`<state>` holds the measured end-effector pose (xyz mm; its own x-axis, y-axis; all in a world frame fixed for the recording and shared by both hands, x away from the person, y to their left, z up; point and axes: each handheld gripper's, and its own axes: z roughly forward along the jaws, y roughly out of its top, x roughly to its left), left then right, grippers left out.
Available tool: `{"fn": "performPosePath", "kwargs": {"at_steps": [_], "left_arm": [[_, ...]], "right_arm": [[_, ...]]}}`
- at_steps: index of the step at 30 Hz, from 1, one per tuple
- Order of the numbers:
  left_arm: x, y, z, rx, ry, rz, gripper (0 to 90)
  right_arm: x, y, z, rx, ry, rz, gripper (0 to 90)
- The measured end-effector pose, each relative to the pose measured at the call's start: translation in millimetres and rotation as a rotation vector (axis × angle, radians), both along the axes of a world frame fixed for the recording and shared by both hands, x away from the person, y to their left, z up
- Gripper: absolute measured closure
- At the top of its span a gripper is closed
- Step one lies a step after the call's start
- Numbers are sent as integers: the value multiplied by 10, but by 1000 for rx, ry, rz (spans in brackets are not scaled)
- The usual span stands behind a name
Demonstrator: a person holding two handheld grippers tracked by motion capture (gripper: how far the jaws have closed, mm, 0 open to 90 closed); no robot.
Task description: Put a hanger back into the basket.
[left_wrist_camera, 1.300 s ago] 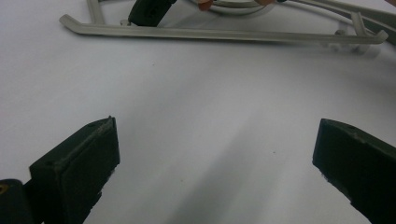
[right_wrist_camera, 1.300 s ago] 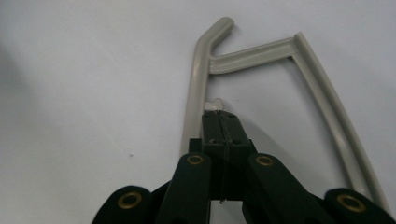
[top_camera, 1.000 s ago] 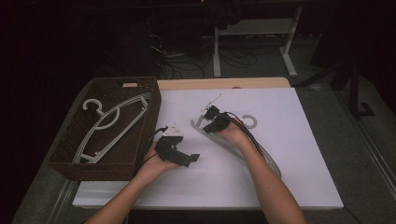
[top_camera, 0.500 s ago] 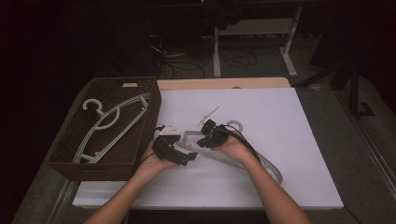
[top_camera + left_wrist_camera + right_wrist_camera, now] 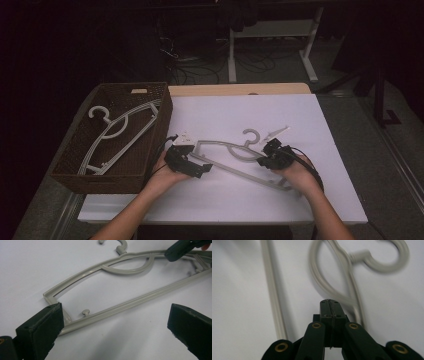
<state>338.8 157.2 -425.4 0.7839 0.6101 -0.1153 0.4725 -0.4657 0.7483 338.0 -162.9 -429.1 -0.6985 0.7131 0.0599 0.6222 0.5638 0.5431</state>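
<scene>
A pale grey plastic hanger [image 5: 230, 146] lies flat on the white tabletop [image 5: 225, 115], its hook [image 5: 250, 135] pointing away from me. My left gripper [image 5: 200, 167] is open by the hanger's left end. In the left gripper view its jaws stand wide apart [image 5: 115, 322], with the hanger's corner and lower bar [image 5: 130, 305] just beyond them. My right gripper [image 5: 265, 157] is at the hanger's right shoulder. In the right gripper view its jaws are pressed together [image 5: 330, 305] over the hanger's upper arm [image 5: 354, 302], below the hook [image 5: 387, 262].
A dark wicker basket [image 5: 162, 120] stands at the left of the table with more grey hangers [image 5: 120, 130] in it. A small white stick-like piece [image 5: 275, 134] lies right of the hook. A wooden table edge [image 5: 240, 90] runs along the back.
The hanger has slid toward me and turned, moving along with my right gripper, which drew back to the right. My left gripper stayed by the hanger's left end.
</scene>
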Motion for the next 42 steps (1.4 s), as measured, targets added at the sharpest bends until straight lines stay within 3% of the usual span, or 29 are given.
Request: {"fn": "performPosePath", "kwargs": {"at_steps": [7,15,23,35,38,42], "left_arm": [[6,10,-4,-1,1,7,7],[-2,0,-5,2,1,6,7],[-2,-7,-7,2,3,5,7],[-1,-8,-10,0,6,4,7],[-3,-7,-11,0,6,3,7],[2,-1,-16,-1,8,6,7]], "right_arm": [[-154,-262,-91,-22,25,-49,893],[-132,-318,-115,-64,13,-78,894],[164,-306,-116,-137,-24,-104,894],[773,-349,-136,-143,-44,-199,894],[815,-343,-136,-132,-46,-210,894],[744,-337,-66,-64,-57,-210,893]]}}
